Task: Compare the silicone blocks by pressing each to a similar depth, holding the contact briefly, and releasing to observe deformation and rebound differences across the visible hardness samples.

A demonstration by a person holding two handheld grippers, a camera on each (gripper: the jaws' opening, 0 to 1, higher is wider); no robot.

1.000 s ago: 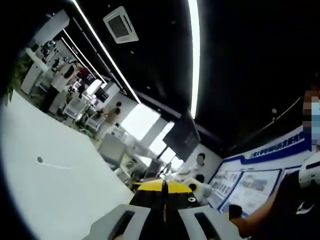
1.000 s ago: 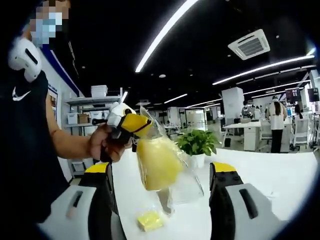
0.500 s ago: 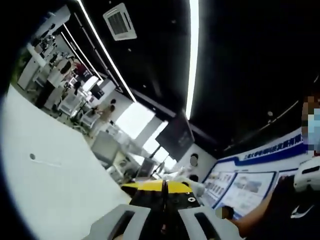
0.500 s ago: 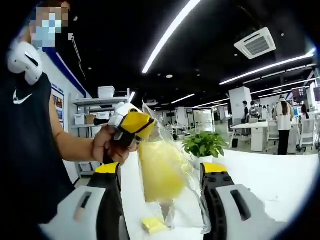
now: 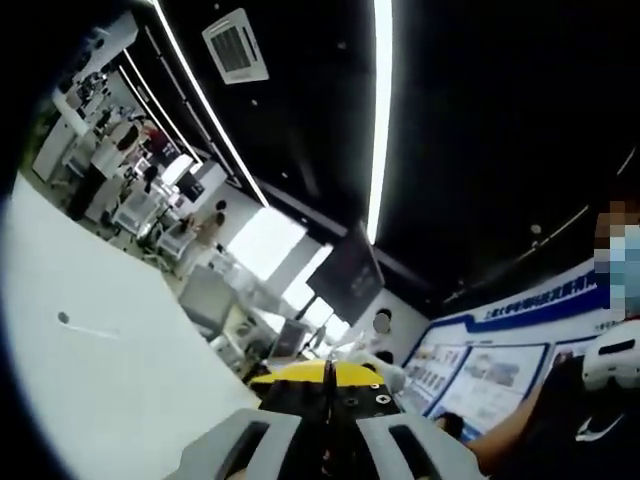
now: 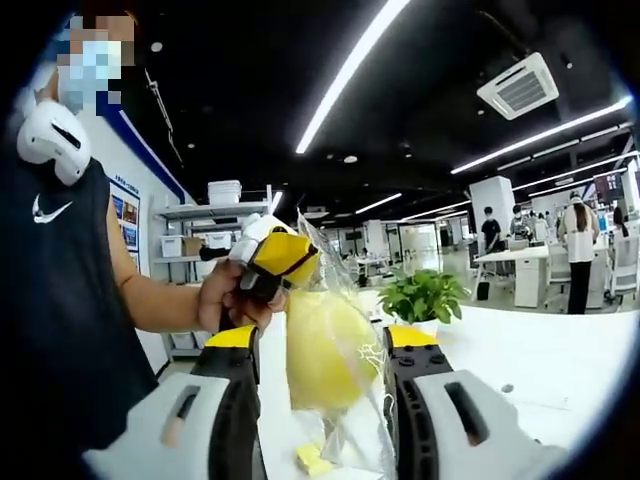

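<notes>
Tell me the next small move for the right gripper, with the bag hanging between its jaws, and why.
Probably close the right gripper gently on the yellow block inside the clear bag. The left gripper holds the bag up by its top, and the block hangs between the right jaws, which stand open on either side, so a squeeze looks set up. A small yellow piece lies on the white table below.

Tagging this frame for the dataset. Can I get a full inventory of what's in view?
plastic bag: 1, clear, hanging from the left gripper, between the right gripper's fingers
yellow block: 1, inside the bag
small yellow piece: 1, on the table below the bag
table: 1, white
potted plant: 1, green, on the table
left gripper: yellow-tipped, shut on the bag's top
right gripper: fingers either side of the bag
hand: 1, holding the left gripper
</notes>
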